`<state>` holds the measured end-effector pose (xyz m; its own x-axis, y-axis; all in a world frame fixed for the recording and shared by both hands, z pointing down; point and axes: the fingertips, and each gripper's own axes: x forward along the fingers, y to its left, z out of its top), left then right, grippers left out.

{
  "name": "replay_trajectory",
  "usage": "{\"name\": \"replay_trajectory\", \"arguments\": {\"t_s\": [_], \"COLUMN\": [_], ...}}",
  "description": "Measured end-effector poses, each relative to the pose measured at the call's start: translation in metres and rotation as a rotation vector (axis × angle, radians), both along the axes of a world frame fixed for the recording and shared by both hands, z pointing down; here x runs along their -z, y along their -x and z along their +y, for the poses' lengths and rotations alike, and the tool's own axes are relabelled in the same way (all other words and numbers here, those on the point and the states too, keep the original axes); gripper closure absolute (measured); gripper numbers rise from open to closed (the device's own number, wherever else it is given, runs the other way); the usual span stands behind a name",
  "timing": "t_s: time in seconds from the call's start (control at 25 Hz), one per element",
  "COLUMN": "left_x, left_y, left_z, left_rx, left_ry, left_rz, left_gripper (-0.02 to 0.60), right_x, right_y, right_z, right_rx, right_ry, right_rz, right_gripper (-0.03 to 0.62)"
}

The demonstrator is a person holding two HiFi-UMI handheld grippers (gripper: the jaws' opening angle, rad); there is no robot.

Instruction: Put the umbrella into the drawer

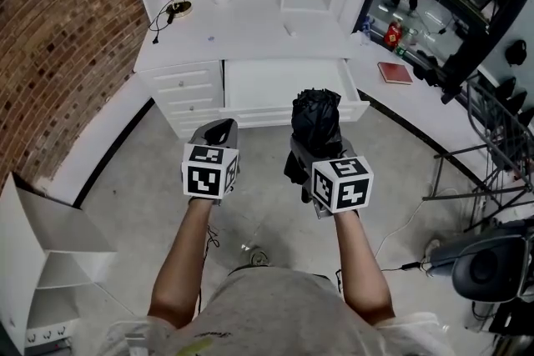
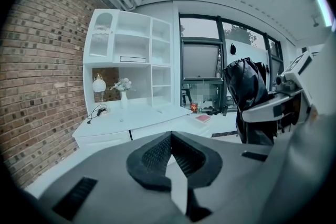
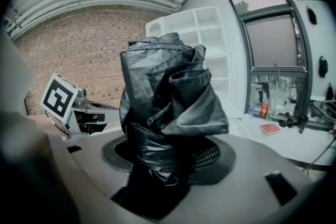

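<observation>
The right gripper (image 1: 320,151) is clenched on the umbrella (image 1: 315,119). In the right gripper view, the folded black umbrella (image 3: 167,86) stands between the fingers (image 3: 214,155). Its strapped lower part is clamped at the pads, and the bunched canopy projects well beyond the fingertips. Dark material also hangs behind the fingers, toward the gripper body.

In the head view, the umbrella is held off the floor in front of the open drawer (image 1: 265,87). Its far end overlaps the right part of the drawer front. Whether it touches the drawer cannot be told. The drawer is pulled out from under the white surface (image 1: 250,33).

The left gripper (image 1: 219,132) is level with the right one and just to its left. Its fingers (image 2: 151,157) are pressed together at the tips, with nothing between them.
</observation>
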<state>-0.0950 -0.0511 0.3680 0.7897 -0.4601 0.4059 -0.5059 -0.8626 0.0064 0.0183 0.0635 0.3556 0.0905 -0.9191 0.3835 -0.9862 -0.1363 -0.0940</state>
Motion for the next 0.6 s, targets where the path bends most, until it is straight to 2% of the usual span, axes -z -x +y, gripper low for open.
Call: {"name": "replay_trajectory", "arguments": {"t_s": [0.6], "left_x": [0.003], "left_y": [-0.005], "left_z": [-0.024], "left_rx": [-0.008], "left_ry": [-0.015], "left_rz": [0.003], "left_gripper": [0.584], "right_x": [0.005], "right_y": [-0.008], "right_z": [-0.023], "right_rx": [-0.017], "right_ry": [-0.027], "right_rz": [-0.006], "right_gripper": [0.339]}}
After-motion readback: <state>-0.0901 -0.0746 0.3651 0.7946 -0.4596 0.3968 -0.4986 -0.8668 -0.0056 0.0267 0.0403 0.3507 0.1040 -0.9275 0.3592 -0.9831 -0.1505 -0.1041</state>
